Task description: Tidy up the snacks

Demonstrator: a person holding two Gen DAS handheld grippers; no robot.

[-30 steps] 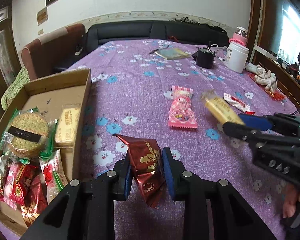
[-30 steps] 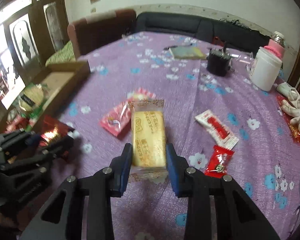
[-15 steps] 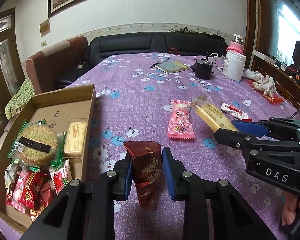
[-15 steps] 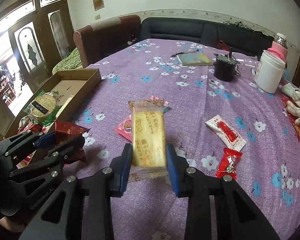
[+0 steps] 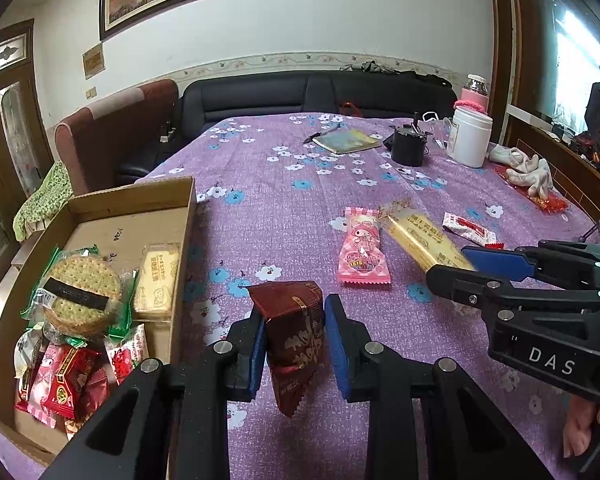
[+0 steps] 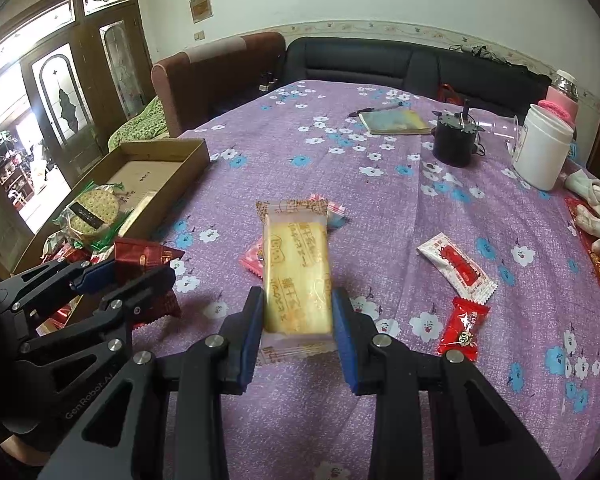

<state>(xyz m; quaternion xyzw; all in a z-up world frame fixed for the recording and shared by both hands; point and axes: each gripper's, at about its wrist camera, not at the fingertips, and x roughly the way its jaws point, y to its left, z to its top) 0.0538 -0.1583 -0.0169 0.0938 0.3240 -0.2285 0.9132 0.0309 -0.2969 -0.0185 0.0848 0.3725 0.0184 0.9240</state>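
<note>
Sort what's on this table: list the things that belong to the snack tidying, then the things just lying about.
Part of the job: cardboard box, dark red packet in left gripper, yellow biscuit pack in right gripper, pink packet, white-red sachet, red candy.

Lying about: notebook, black cup, white jar, gloves.

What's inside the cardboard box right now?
The box holds a round cracker pack, a yellow biscuit bar beside it, and a pile of red and pink packets at the near end. The far end is bare cardboard. Whatever lies under the pile is covered.
</note>
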